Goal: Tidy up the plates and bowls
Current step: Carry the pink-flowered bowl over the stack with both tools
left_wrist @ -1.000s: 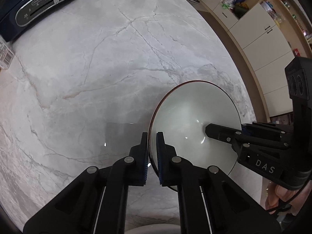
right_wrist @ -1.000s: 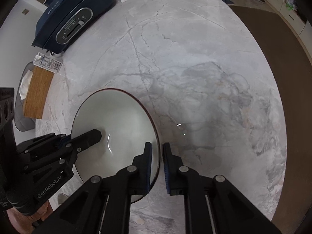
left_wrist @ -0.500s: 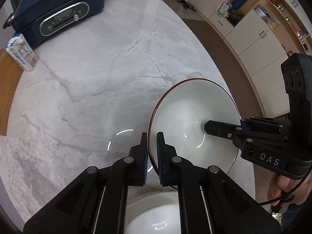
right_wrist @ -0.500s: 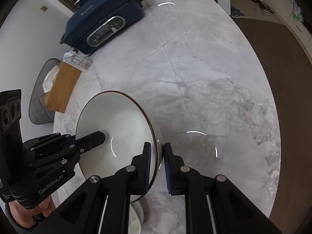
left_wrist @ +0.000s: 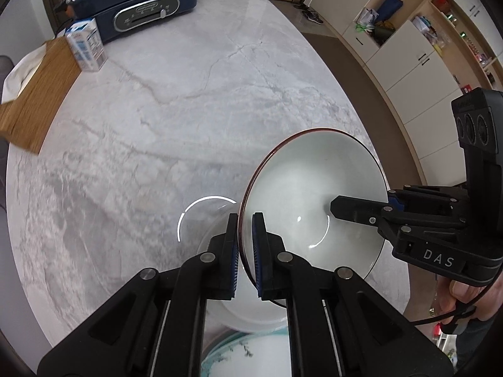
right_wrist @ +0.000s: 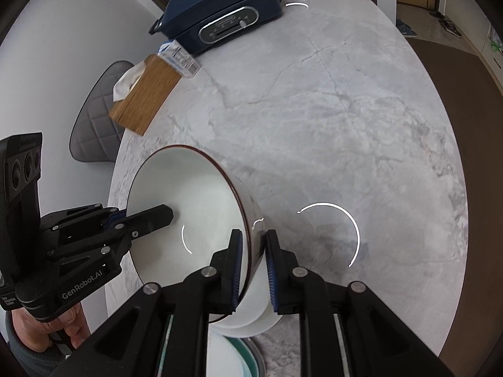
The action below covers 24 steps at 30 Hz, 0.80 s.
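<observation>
Left wrist view: both claws (left_wrist: 244, 242) (right_wrist: 254, 251) clench a glossy white bowl (left_wrist: 311, 188) with dark-red rim.

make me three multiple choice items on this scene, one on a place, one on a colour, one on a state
1. Where does the small blue-and-white carton stand?
A. beside the dark blue countertop appliance
B. inside the bowl
C. on the floor

2. What colour is the rim of the white round bowl?
A. green
B. dark red-brown
C. yellow

3. How is the bowl held?
A. by the left gripper alone
B. it lies free on the grey marble table
C. by both grippers, the right gripper on the opposite rim

Answers: 1 A, the carton is right by the appliance's front corner. 2 B, a thin dark red-brown line edges the rim. 3 C, each wrist view shows jaws astride the rim.
</observation>
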Available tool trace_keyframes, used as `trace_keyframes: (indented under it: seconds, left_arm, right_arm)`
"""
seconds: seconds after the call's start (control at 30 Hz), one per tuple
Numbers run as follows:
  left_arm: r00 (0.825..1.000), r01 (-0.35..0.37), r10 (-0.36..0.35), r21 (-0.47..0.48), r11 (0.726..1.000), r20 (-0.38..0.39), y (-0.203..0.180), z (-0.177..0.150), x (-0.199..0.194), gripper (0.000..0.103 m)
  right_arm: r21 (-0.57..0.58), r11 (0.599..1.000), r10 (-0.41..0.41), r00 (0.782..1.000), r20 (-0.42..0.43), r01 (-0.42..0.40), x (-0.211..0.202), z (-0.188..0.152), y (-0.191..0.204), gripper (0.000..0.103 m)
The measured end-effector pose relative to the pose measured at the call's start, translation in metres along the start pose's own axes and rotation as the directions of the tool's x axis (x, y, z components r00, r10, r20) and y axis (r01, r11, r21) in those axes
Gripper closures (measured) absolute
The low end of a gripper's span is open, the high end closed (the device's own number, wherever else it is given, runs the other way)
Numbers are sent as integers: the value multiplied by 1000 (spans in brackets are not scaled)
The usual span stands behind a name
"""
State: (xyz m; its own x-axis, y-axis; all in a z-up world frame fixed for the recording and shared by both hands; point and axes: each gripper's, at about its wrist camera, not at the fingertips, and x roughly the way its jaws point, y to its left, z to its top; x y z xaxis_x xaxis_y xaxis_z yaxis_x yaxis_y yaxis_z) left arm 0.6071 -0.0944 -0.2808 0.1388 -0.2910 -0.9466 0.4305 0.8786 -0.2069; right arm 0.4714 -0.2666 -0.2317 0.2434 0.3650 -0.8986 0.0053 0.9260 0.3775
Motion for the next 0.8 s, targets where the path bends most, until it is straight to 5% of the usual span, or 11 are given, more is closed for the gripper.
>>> trace_keyframes:
  seconds: [0.33,0.8]
  left_arm:
    - [999,-17,15,-43,999,-48,9,-59,4,97]
    - [996,-37,32,-59,998,-87,10,-67,39,97]
  right_arm:
    - [-17,1000,-11,999,-52,10,20,-45,17,87]
    - [-8,998,-60,995,-79,60,46,-55,5,89]
